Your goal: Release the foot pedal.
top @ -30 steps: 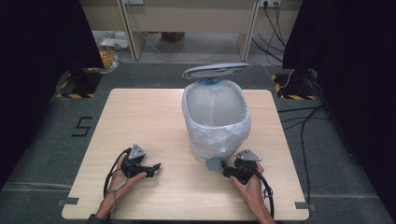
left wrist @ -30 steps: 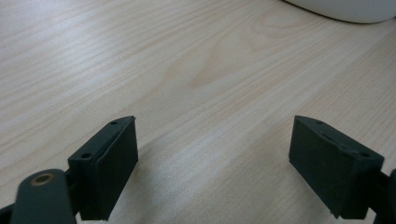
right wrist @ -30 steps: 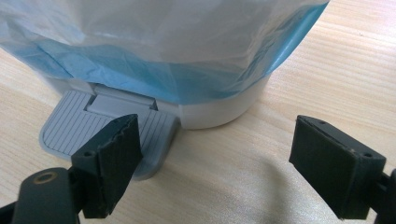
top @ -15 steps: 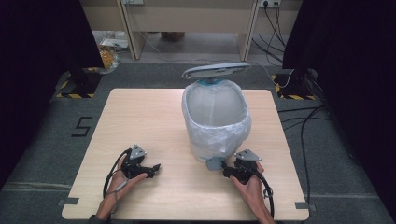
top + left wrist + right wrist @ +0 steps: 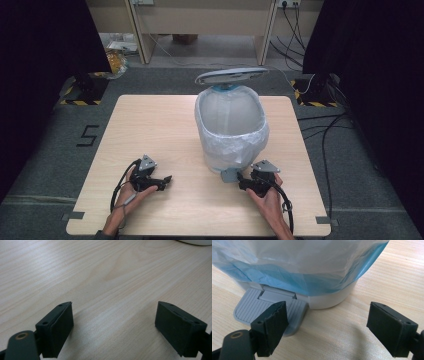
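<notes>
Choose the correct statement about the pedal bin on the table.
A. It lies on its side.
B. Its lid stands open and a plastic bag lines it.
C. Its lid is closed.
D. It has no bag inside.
B: in the high view the lid is raised behind the pedal bin, and the plastic bag is folded over its rim, hanging down the upright body.

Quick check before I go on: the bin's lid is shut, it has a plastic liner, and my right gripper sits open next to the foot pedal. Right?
Not quite: the lid is up, not shut. The high view shows it raised behind the bin, with the liner open to view inside. The rest holds: the right gripper view shows the right gripper open, its jaws wide apart, next to the foot pedal.
</notes>
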